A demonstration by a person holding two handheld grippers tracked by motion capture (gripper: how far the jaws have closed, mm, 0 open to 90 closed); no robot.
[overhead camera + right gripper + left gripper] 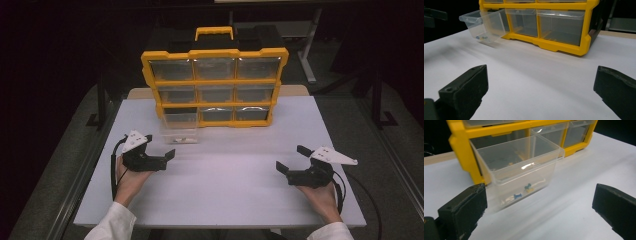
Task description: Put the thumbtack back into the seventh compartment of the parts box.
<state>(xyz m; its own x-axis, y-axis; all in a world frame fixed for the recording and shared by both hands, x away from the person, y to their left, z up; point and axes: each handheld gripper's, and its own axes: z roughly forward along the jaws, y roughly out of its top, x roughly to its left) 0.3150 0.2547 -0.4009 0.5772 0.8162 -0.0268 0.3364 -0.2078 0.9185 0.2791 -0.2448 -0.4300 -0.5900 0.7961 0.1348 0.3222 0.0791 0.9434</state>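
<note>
A: Drawer position?
B: Clear plastic drawer (520, 170) pulled out of the yellow organizer's (215, 82) bottom-left slot, front resting on the white table (225, 185). Small pins (524, 191) inside.
A: Jaws?
B: Left gripper (159, 146) and right gripper (291, 158) both spread apart, holding nothing, matte black.

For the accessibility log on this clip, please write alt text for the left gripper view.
A clear plastic drawer, pulled out of a yellow organizer, sits on a white table with a few small pins at its bottom. The left gripper is open, its two black jaws framing the drawer from below.
</note>
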